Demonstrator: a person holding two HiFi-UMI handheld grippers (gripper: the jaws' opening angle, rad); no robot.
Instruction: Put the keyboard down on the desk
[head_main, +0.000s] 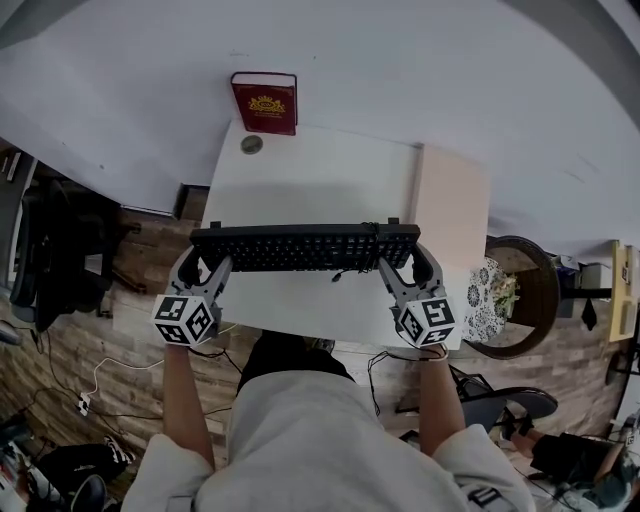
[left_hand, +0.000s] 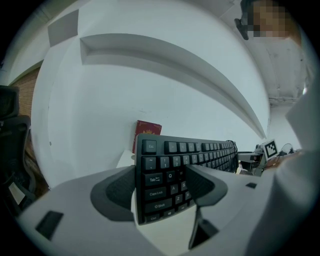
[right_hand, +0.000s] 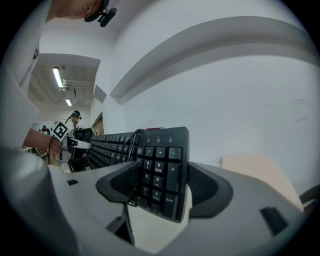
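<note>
Head view: I logged the black keyboard (head_main: 305, 247) over the white desk (head_main: 300, 180). Left gripper (head_main: 206, 270) clamped its left end, right gripper (head_main: 400, 270) its right end, jaws tight.

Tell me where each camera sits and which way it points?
Head view: on the person's head, looking steeply down at the desk; forearms, left gripper and right gripper show.
Left gripper view: rides that gripper, looking along the keyboard from its Esc end; own jaws clamp it.
Right gripper view: rides that gripper, looking from the number-pad end; own jaws clamp it.
Shared: all show the keyboard; head and left views show the red book.
</note>
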